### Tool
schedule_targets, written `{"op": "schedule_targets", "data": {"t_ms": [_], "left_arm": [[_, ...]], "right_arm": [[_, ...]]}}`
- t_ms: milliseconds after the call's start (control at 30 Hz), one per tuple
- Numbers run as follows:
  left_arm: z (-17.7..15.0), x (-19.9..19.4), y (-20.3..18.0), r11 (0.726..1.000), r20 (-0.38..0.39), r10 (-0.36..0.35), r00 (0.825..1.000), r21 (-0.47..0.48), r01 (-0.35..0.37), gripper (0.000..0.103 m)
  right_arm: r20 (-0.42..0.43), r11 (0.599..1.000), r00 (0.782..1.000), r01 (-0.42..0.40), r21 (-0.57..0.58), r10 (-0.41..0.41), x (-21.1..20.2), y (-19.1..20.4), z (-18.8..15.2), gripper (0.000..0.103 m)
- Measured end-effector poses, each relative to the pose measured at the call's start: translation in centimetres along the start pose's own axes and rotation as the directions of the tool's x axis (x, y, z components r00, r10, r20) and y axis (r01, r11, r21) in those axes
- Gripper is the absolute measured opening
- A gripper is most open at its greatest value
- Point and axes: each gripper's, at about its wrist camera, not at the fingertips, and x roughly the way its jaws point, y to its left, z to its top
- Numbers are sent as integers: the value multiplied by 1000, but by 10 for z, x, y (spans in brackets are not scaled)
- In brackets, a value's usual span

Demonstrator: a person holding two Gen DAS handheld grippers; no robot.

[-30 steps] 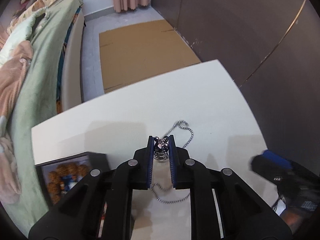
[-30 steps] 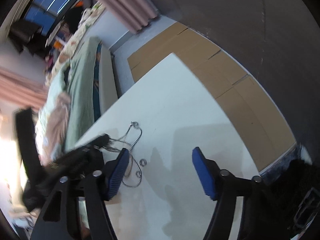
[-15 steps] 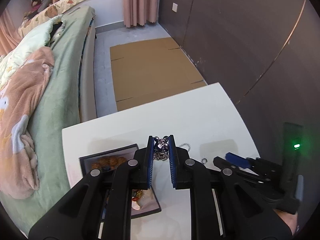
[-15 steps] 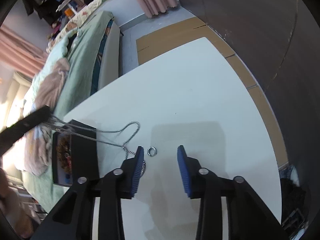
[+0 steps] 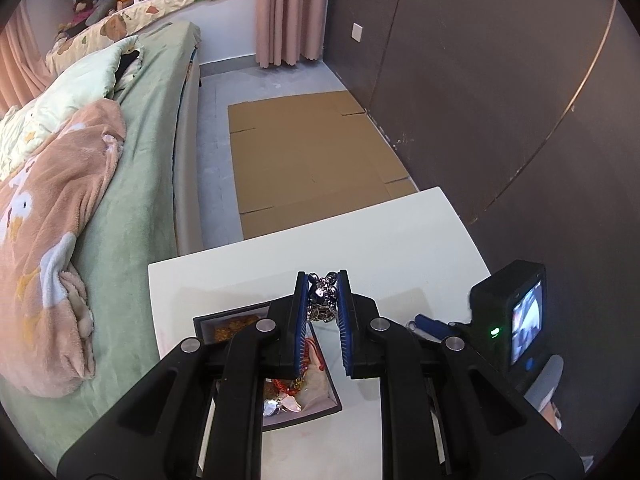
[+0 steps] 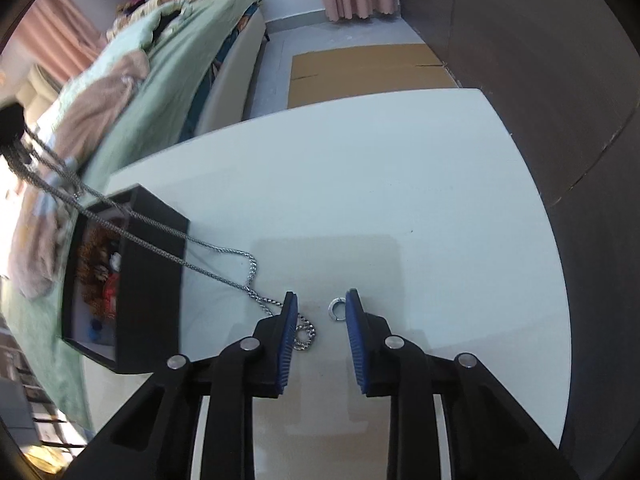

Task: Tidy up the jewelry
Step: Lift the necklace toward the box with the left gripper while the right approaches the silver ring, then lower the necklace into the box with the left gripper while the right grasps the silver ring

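Ring (image 6: 335, 309) lies between open right tool (image 6: 320, 300) pads, mid-table (image 6: 400, 184).

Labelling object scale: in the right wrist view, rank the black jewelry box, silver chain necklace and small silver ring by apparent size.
1. Black jewelry box, though nearness may inflate it.
2. Silver chain necklace, long but thin.
3. Small silver ring.

A white, smooth-topped table (image 6: 400, 184) with rounded corners carries three things. An open black rectangular jewelry box (image 6: 152, 280) sits near its left edge. The loose end of a silver metal chain (image 6: 252, 280) lies coiled beside the box, and a small silver ring (image 6: 335, 309) rests just beside the coil.
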Motion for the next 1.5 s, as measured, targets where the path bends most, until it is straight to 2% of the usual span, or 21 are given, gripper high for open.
{"op": "schedule_targets", "data": {"t_ms": [100,167,333,567,767,1000,1333,1500], "left_arm": [[0,-3,0,1000,5,-1,1000,3,1,15],[0,-5,0,1000,8,0,1000,2,0,15],[1,-19,0,1000,29,-3,1000,0,3,15],[10,-62,-1,1000,103,19,995,10,-20,15],[17,-112,-2,998,186,49,981,29,-55,15],[21,-163,-2,995,272,78,959,37,-92,15],[32,-213,-3,994,358,91,929,26,-107,15],[31,-216,-1,991,369,110,923,26,-129,15]], "right_arm": [[11,999,999,40,-29,-40,0,4,-2,14],[13,999,999,32,-33,-32,0,3,-3,13],[34,994,995,-97,46,96,-14,-13,-5,12],[96,977,976,-201,79,193,-44,-21,-11,12],[157,966,959,-248,68,235,-70,-21,-15,12],[246,948,922,-316,35,299,-106,-13,-21,13],[241,949,923,-314,17,300,-107,-7,-23,13],[237,949,923,-315,10,303,-105,-4,-22,13]]}}
